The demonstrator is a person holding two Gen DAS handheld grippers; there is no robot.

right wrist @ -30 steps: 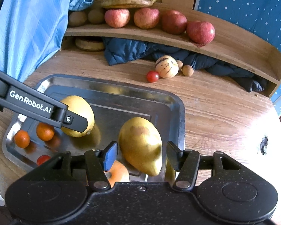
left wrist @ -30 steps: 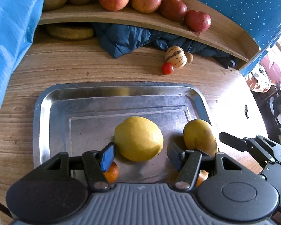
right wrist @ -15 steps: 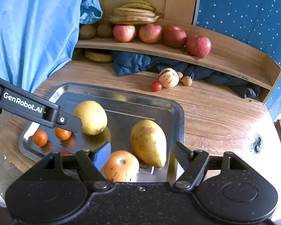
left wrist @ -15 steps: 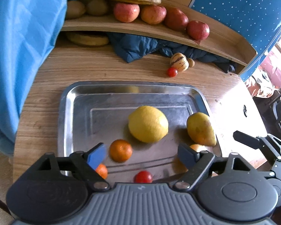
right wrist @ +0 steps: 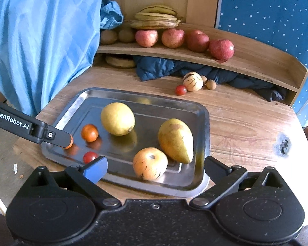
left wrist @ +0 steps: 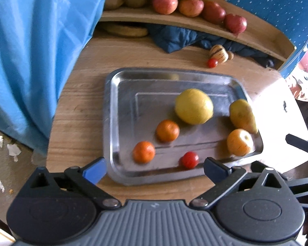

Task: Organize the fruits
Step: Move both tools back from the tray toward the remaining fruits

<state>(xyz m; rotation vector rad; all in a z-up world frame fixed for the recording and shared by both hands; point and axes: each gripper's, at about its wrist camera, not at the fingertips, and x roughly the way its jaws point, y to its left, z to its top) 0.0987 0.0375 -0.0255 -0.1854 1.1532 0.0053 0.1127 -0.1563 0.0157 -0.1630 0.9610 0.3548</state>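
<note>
Both tools have just been opening, and their jaws now stand wide with nothing between them: the left tool (left wrist: 154, 169) and the right tool (right wrist: 155, 168) hang above the near rim of the tray (right wrist: 203, 110) on the counter (right wrist: 246, 127). In the tray lie a lemon (right wrist: 117, 119), a pear (right wrist: 175, 140), a striped orange fruit (right wrist: 149, 163), two mandarins (one half hidden) (left wrist: 167, 130) and a tomato (right wrist: 90, 156), none touching a tool.
</note>
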